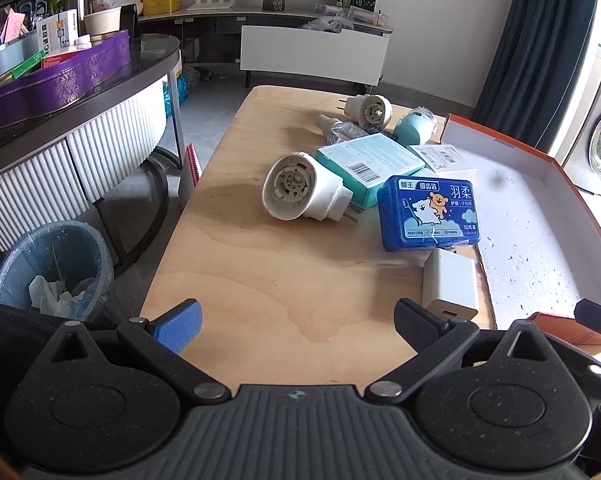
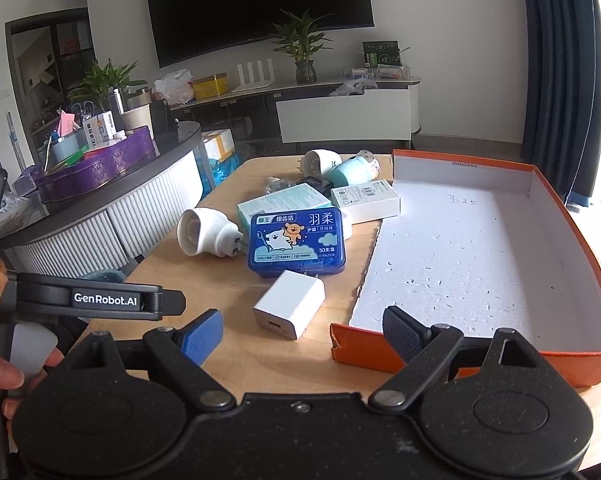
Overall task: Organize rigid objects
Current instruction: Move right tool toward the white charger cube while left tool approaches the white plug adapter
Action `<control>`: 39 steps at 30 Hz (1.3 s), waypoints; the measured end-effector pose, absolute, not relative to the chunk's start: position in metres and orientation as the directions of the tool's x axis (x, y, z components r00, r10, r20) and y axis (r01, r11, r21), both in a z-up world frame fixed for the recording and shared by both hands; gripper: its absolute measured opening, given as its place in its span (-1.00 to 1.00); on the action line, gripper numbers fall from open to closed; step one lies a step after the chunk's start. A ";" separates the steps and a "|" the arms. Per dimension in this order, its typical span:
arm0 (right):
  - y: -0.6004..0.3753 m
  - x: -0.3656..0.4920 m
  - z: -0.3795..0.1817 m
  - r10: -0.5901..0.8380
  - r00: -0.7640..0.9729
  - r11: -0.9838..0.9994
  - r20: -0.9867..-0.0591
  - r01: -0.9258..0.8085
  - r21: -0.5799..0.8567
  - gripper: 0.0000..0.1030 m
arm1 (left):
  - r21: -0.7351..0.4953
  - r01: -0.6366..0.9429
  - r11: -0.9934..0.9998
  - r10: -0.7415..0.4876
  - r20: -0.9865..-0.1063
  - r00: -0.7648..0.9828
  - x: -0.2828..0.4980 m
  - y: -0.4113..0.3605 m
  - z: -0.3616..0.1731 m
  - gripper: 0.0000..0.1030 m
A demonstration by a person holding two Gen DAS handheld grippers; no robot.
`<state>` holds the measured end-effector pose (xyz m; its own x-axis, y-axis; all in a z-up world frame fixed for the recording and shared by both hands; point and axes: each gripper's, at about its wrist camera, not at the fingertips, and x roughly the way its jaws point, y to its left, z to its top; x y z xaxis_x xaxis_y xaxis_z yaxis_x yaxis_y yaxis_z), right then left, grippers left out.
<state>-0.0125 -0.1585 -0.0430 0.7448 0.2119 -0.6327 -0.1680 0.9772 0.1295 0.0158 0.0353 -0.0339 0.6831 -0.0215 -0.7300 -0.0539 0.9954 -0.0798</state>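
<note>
A: What are the grippers doing?

B: The left gripper (image 1: 298, 326) is spread wide with nothing between its pads, above bare wooden table (image 1: 240, 280). The right gripper (image 2: 302, 334) is also released and empty, low over the near edge of the orange box (image 2: 572, 264).

A: And the things to sort?

B: Take that box as the landmark. The white charger (image 2: 289, 309) lies just left of its near corner. Behind the charger is the blue floss case (image 2: 297, 243), beside the box's left edge. Left of the case lies a white plug-in device (image 2: 206, 232); behind it are a teal carton (image 2: 282, 202) and a white carton (image 2: 365, 199).
</note>
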 end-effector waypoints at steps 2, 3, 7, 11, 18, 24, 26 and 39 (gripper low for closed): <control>-0.158 -0.012 -0.043 0.219 0.740 0.976 -0.636 -0.170 0.138 0.98 | -0.081 -0.050 0.995 -0.026 -0.731 0.682 0.017 0.035 -0.034 1.00; -0.159 -0.011 -0.045 0.221 0.739 0.975 -0.637 -0.172 0.139 0.98 | -0.079 -0.047 0.996 -0.026 -0.731 0.682 0.018 0.035 -0.035 1.00; -0.157 -0.011 -0.046 0.213 0.738 0.977 -0.640 -0.173 0.126 0.98 | -0.075 -0.037 0.997 -0.030 -0.730 0.683 0.020 0.034 -0.035 1.00; -0.156 -0.010 -0.048 0.215 0.733 0.976 -0.646 -0.178 0.123 0.98 | -0.074 -0.030 0.997 -0.033 -0.728 0.685 0.022 0.034 -0.035 1.00; -0.154 -0.005 -0.052 0.221 0.722 0.975 -0.656 -0.188 0.121 0.98 | -0.080 -0.027 0.996 -0.040 -0.726 0.687 0.026 0.037 -0.035 1.00; -0.151 -0.005 -0.054 0.225 0.719 0.973 -0.658 -0.198 0.116 0.98 | -0.077 -0.022 0.997 -0.041 -0.729 0.683 0.030 0.037 -0.036 1.00; -0.151 -0.004 -0.054 0.223 0.720 0.974 -0.657 -0.198 0.114 0.98 | -0.075 -0.018 0.997 -0.043 -0.731 0.681 0.032 0.036 -0.037 1.00; -0.142 0.008 -0.053 0.234 0.717 0.970 -0.656 -0.218 0.108 0.98 | -0.060 0.004 0.998 -0.046 -0.727 0.686 0.049 0.042 -0.038 1.00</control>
<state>0.0077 -0.1424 -0.0528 0.7175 0.2342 -0.6560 -0.2180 0.9700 0.1079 0.0490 0.0425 -0.0381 0.6855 -0.0463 -0.7266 0.0043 0.9982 -0.0596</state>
